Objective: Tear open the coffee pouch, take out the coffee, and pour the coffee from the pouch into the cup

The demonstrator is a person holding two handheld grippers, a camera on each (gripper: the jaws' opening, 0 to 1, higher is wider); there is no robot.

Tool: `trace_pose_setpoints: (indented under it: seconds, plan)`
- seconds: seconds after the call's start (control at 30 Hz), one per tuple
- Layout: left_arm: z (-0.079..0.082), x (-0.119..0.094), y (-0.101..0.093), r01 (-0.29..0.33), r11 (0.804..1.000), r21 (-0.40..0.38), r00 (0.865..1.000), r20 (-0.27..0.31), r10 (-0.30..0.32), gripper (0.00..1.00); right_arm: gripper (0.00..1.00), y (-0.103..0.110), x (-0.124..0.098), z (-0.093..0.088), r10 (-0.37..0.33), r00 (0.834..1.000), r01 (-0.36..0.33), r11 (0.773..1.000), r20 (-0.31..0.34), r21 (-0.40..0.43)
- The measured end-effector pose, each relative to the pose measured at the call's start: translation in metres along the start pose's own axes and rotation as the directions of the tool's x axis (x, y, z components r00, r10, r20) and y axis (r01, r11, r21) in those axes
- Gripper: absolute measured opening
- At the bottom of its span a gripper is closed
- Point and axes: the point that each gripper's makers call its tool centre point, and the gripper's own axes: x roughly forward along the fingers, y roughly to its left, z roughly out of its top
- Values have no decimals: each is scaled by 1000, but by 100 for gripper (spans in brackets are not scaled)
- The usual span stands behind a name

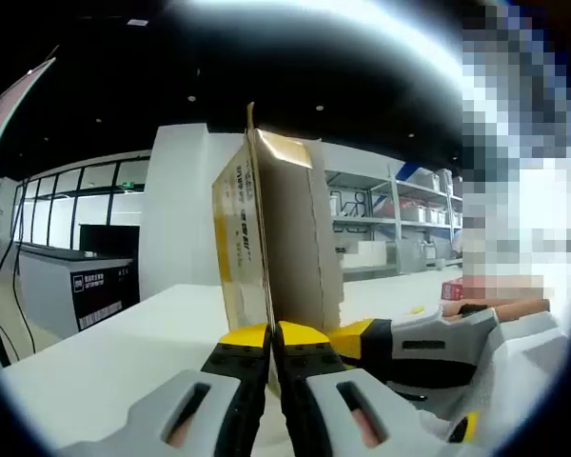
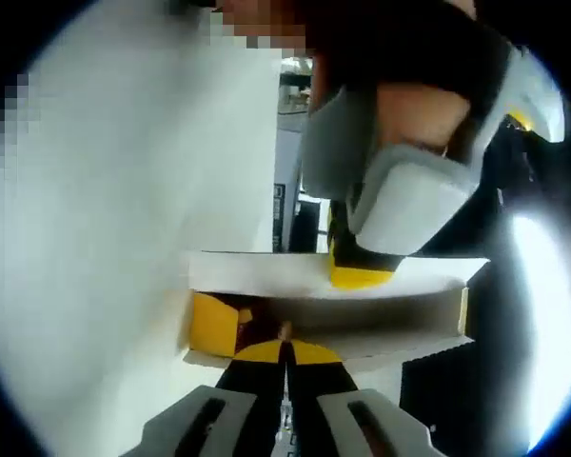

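Note:
A tall coffee pouch (image 1: 285, 238), brown with a yellow printed side, stands upright above the table in the left gripper view. My left gripper (image 1: 271, 333) is shut on its lower edge. My right gripper (image 1: 347, 338) comes in from the right, its yellow tips against the pouch's lower side. In the right gripper view the pouch (image 2: 266, 274) lies across the picture as a pale band with a yellow patch. My right gripper (image 2: 285, 350) is shut on its near edge, and my left gripper (image 2: 362, 276) pinches it from above. I see no cup.
A white table (image 1: 105, 362) stretches below. Behind the pouch stands a white pillar (image 1: 176, 209), with a grey counter (image 1: 86, 286) at left and storage shelves (image 1: 400, 219) at right. A small red object (image 1: 452, 288) sits far right. A person's hand (image 1: 500, 307) holds the right gripper.

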Motion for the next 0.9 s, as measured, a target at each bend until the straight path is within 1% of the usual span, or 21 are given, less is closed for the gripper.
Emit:
trace_pose_setpoints:
  seconds: [0.07, 0.1, 0.17, 0.23, 0.3, 0.33, 0.4, 0.43, 0.47, 0.5, 0.57, 0.63, 0.67, 0.7, 0.73, 0.77, 0.8, 0.83, 0.87, 0.9]
  plan:
    - [0, 1, 0, 1, 1000, 2, 1000, 0, -1, 6, 2, -1, -8, 2, -4, 1000, 3, 1000, 7, 27]
    - [0, 1, 0, 1, 1000, 2, 1000, 0, -1, 6, 2, -2, -13, 3, -5, 1000, 5, 998, 10, 69]
    - [0, -1, 0, 0, 1000, 1, 1000, 0, 0, 6, 2, -4, -20, 5, -8, 1000, 7, 996, 12, 89]
    - [0, -2, 1, -3, 1000, 4, 1000, -1, 3, 6, 2, -1, -26, 6, 3, 1000, -5, 989, 15, 149]
    - [0, -3, 0, -3, 1000, 11, 1000, 0, 3, 6, 2, -4, -34, 8, -3, 1000, 0, 987, 18, 163]
    - [0, -4, -2, -3, 1000, 14, 1000, 0, 3, 6, 2, -4, -37, 9, -7, 1000, 3, 983, 23, 183]
    - [0, -4, -2, -4, 1000, 19, 1000, 0, 4, 6, 2, -7, -46, 8, -18, 999, 9, 968, 30, 251]
    - [0, -5, -3, -3, 1000, 19, 1000, 0, 3, 6, 2, -9, -52, 7, -24, 999, 13, 957, 35, 291]
    - [0, -7, -3, -4, 1000, 19, 1000, 0, 4, 6, 2, -13, -58, 5, -37, 999, 22, 942, 40, 336]
    - [0, -7, -4, -3, 1000, 19, 1000, 0, 3, 6, 2, -17, -64, 2, -50, 998, 30, 918, 41, 394]
    - [0, -8, -4, -3, 1000, 20, 1000, 0, 3, 6, 2, -24, -78, -7, -71, 997, 41, 854, 37, 519]
    - [0, -9, -5, -3, 1000, 25, 1000, 0, 3, 6, 1, -26, -90, -16, -80, 996, 34, 763, 43, 645]
    - [0, -9, -5, -2, 1000, 27, 1000, 0, 2, 6, 1, -27, -95, -21, -86, 995, 29, 715, 46, 698]
    - [0, -9, -5, -2, 1000, 28, 1000, 0, 2, 6, 1, -27, -101, -27, -89, 995, 21, 662, 51, 749]
    - [0, -8, -5, -1, 1000, 29, 1000, 0, 1, 6, 1, -26, -106, -33, -88, 995, 15, 617, 50, 787]
    - [0, -9, -5, -1, 999, 32, 1000, 0, 1, 6, 1, -26, -112, -36, -91, 993, -6, 573, 71, 820]
    - [0, -10, -6, -2, 999, 36, 1000, -2, 2, 6, 1, -25, -114, -33, -97, 989, -41, 533, 109, 845]
    - [-1, -12, -6, -3, 999, 36, 1000, -3, 3, 6, 1, -23, -119, -42, -94, 991, -38, 480, 95, 876]
    - [-1, -12, -6, -3, 999, 36, 1000, -4, 3, 6, 1, -23, -124, -45, -101, 988, -61, 432, 116, 900]
    - [-1, -14, -7, -3, 999, 36, 1000, -5, 3, 6, 1, -25, -129, -44, -123, 979, -107, 374, 164, 921]
